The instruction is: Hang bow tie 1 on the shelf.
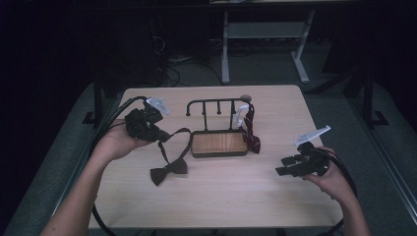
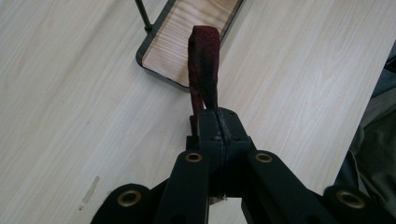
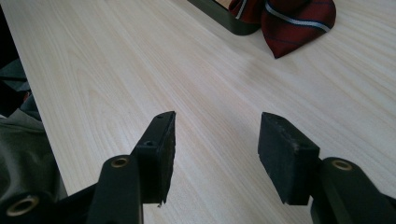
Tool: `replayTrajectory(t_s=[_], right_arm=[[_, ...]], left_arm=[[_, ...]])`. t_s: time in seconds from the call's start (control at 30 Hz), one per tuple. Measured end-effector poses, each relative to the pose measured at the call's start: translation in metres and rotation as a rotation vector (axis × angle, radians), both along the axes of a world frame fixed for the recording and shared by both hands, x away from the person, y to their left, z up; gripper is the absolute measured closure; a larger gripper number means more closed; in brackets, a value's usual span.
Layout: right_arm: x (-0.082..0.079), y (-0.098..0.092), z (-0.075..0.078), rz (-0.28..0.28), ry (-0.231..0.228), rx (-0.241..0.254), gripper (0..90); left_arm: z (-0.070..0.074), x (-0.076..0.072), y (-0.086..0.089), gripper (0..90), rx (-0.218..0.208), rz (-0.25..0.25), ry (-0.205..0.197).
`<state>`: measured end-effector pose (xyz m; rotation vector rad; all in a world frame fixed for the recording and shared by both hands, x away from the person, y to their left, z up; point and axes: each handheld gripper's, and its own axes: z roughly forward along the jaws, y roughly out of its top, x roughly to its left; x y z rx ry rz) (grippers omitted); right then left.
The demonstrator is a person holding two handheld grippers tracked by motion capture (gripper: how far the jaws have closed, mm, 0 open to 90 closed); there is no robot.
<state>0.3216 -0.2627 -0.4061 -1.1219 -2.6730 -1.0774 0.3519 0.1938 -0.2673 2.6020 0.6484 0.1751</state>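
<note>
A dark red bow tie (image 1: 168, 172) lies on the table in front of a black hook rack with a wooden base (image 1: 219, 143). Its strap (image 2: 204, 65) loops up from the bow, and my left gripper (image 1: 163, 136) is shut on that strap, left of the rack. In the left gripper view the jaws (image 2: 218, 125) pinch the strap just short of the wooden base (image 2: 187, 32). A red striped tie (image 1: 250, 132) hangs off the rack's right end. My right gripper (image 1: 287, 165) stands open and empty at the table's right; its jaws (image 3: 217, 140) face bare wood, with the striped tie (image 3: 289, 21) farther off.
The light wooden table (image 1: 221, 196) has free room in front and on the right. A small round thing (image 1: 245, 98) sits near the far edge behind the rack. Beyond the table are cables and a desk frame (image 1: 265, 44) on the dark floor.
</note>
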Motion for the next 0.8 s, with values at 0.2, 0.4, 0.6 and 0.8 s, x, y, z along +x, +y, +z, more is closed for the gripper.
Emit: replayTrajectory(t_s=[0.2, 0.4, 0.6, 0.8], right_arm=[[0.000, 0.001, 0.001, 0.006, -0.002, -0.004, 45.8], [0.001, 0.001, 0.000, 0.009, -0.001, -0.003, 45.1], [0.002, 0.001, -0.001, 0.009, -0.001, 0.001, 45.1], [0.001, -0.001, -0.001, 0.002, -0.001, 0.004, 45.1]], left_arm=[[0.003, 0.005, -0.004, 89.9, 0.003, -0.002, 0.004], [0.004, 0.007, -0.005, 89.9, 0.005, -0.002, 0.007], [0.006, 0.010, -0.007, 89.9, 0.010, -0.003, 0.007], [0.008, 0.015, -0.010, 89.9, 0.021, -0.013, 0.014]])
